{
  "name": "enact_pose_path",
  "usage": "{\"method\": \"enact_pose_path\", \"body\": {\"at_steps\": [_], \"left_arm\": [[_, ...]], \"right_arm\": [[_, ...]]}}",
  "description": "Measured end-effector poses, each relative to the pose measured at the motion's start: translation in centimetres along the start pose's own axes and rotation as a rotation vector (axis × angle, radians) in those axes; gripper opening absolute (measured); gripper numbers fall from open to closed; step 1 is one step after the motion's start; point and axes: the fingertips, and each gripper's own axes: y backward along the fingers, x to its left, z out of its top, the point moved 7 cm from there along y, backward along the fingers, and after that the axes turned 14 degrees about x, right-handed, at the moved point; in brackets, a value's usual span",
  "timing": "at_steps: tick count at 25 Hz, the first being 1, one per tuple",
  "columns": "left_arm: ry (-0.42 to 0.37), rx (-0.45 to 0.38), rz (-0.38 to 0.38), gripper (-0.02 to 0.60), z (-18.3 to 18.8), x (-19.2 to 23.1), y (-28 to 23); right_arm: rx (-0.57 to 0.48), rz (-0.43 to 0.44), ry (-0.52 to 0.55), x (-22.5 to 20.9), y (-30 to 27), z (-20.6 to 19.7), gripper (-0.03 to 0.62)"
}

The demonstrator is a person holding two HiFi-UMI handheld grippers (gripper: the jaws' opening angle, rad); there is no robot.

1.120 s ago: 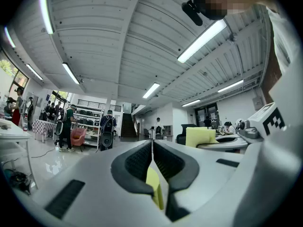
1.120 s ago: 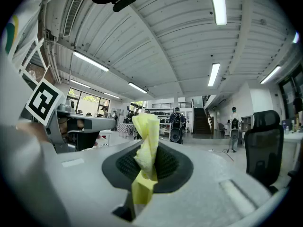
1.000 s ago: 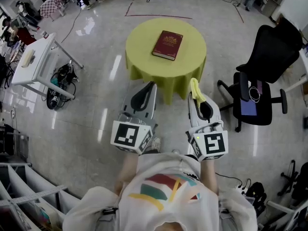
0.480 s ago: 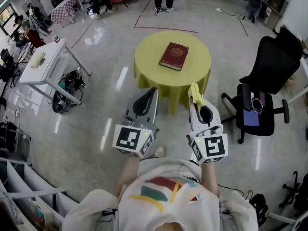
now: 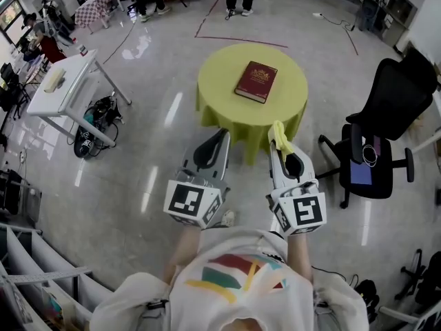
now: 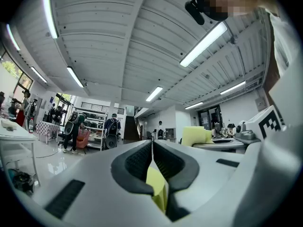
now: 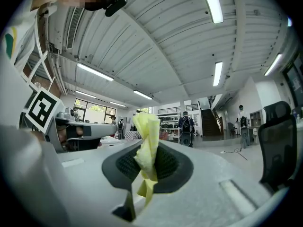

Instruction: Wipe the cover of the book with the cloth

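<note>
**Cloth (image 7: 148, 136) in my right tongs (image 5: 277, 132), book (image 5: 257, 82) ahead on the table (image 5: 219, 88)**

My right tongs are clamped on the yellow cloth, which sticks up past the tips. My left tongs (image 5: 222, 134) are closed on nothing. The red book lies flat on the round yellow table, well apart from both.

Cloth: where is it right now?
In the head view the yellow cloth is pinched by the shut right gripper, right of centre, short of the yellow table holding the book.
</note>
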Motion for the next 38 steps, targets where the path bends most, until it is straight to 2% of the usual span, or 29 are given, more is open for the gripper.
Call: {"method": "enact_pose_path", "body": {"at_steps": [5,10,15,18,21,24,28,32,38], "left_arm": [[0.031,-0.006,0.000,0.018,-0.6,2.8,-0.6],[0.084,-0.026,0.006,0.018,-1.2,6.5,-1.0],[0.139,-0.018,-0.033,0.018,-2.4,8.5,-2.5],[0.131,-0.013,-0.061,0.018,-2.1,8.8,-4.4],[0.094,-0.017,-0.091,0.018,-1.1,8.5,-6.6],[0.063,0.015,-0.102,0.018,-0.8,8.4,-8.8],[0.019,0.036,-0.079,0.018,0.1,9.6,-12.7],[-0.011,0.082,-0.023,0.018,0.3,11.2,-18.5],[0.008,0.112,0.012,0.018,1.8,12.6,-27.5]], "right_arm": [[0.040,-0.027,-0.031,0.1,-2.5,-0.2,0.031],[0.054,-0.057,0.020,1.3,-4.2,0.4,0.031],[0.102,-0.120,0.036,1.9,-4.2,-0.9,0.031],[0.105,-0.160,0.014,1.0,-3.9,-1.4,0.031],[0.103,-0.218,-0.039,-1.4,-4.5,-1.6,0.031],[0.108,-0.247,-0.085,-3.8,-6.0,-2.1,0.031],[0.083,-0.231,-0.110,-7.1,-9.5,-2.2,0.031],[0.113,-0.213,-0.148,-11.5,-13.5,-3.0,0.031],[0.157,-0.166,-0.141,-19.5,-19.9,-1.4,0.031]]}}
